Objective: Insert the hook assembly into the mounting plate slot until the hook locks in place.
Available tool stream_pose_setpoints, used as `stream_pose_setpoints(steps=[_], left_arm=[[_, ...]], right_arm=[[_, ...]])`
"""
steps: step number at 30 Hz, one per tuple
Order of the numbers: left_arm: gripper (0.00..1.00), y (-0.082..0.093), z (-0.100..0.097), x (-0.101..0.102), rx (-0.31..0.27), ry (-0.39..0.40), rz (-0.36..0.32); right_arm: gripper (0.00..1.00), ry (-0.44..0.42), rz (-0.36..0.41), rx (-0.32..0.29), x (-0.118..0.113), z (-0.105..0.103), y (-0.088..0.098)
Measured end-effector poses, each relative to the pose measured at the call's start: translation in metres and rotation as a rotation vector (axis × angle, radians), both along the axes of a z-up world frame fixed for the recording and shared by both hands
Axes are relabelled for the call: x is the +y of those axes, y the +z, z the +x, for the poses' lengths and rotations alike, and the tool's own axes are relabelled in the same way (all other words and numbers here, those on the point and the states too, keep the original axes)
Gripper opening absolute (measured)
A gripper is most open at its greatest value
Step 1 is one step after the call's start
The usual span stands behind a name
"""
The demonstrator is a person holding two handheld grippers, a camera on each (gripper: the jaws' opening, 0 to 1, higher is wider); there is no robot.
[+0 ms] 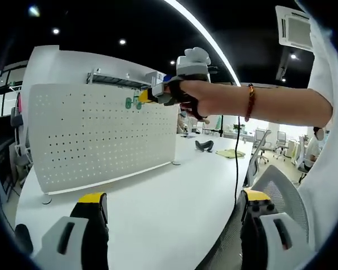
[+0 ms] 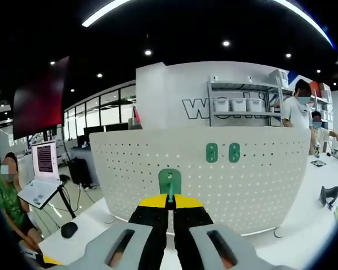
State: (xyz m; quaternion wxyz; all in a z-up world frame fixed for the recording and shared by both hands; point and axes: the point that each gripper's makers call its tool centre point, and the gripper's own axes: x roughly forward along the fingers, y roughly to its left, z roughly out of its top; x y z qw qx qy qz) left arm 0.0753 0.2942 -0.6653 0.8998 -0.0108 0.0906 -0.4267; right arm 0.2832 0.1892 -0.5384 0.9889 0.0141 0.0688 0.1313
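Note:
A white perforated mounting plate (image 2: 231, 180) stands upright on the white table (image 1: 174, 191). Two green hooks (image 2: 212, 152) (image 2: 234, 152) sit in its upper row. My right gripper (image 2: 170, 201) is shut on a third green hook (image 2: 169, 181), held in front of the plate, left of and below that pair. In the left gripper view the plate (image 1: 96, 138) stands at the left. A gloved hand holds the right gripper (image 1: 149, 95) at the plate's top right edge, next to green hook pieces (image 1: 133, 103). My left gripper (image 1: 174, 205) hangs open over the table, holding nothing.
A grey mesh chair (image 1: 279, 188) and a hanging cable (image 1: 236, 163) are at the table's right edge. A black object (image 1: 204, 146) and a yellow-green item (image 1: 231, 153) lie further back. A seated person, a laptop (image 2: 42, 174) and a mouse (image 2: 69, 229) are left of the plate.

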Motion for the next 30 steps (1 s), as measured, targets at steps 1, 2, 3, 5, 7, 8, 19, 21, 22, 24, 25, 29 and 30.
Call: stream_pose_setpoints(steps=[1,2,3,5,7,8,19,21,22,24,25,29,30], left_arm=[[1.00,0.000,0.000,0.000,0.000,0.000,0.001],[1.00,0.000,0.001,0.000,-0.003,0.001,0.002],[1.00,0.000,0.001,0.001,-0.003,0.002,0.002],[1.00,-0.001,0.002,0.003,-0.001,0.008,0.007],[1.00,-0.001,0.002,0.007,-0.002,0.017,0.000],[1.00,0.000,0.002,0.008,-0.002,0.019,-0.003],[1.00,-0.004,0.007,0.021,0.013,0.057,-0.015],[1.00,-0.005,0.008,0.022,0.017,0.057,-0.016],[1.00,-0.005,0.008,0.022,0.015,0.059,-0.015],[1.00,-0.007,0.009,0.023,0.023,0.059,-0.007],[1.00,-0.007,0.009,0.023,0.021,0.058,-0.009],[1.00,-0.008,0.011,0.024,0.027,0.059,-0.017],[1.00,-0.009,0.012,0.024,0.028,0.059,-0.010]], right_arm=[[0.01,-0.001,-0.006,0.003,0.001,0.001,0.000],[0.01,-0.002,-0.005,0.005,0.002,0.002,0.000],[0.01,-0.004,0.002,0.005,0.003,0.003,0.001],[0.01,-0.006,0.006,0.003,0.002,0.008,0.003],[0.01,-0.010,0.005,0.005,0.004,0.011,0.004],[0.01,-0.014,0.006,0.005,0.004,0.012,0.005],[0.01,-0.032,0.016,0.001,0.004,0.029,0.012],[0.01,-0.036,0.020,0.001,0.004,0.030,0.012],[0.01,-0.043,0.019,0.003,0.002,0.032,0.012],[0.01,-0.048,0.022,0.004,0.001,0.036,0.013],[0.01,-0.051,0.023,0.006,0.001,0.037,0.014],[0.01,-0.062,0.024,0.006,-0.001,0.043,0.015],[0.01,-0.064,0.024,0.006,-0.001,0.045,0.015]])
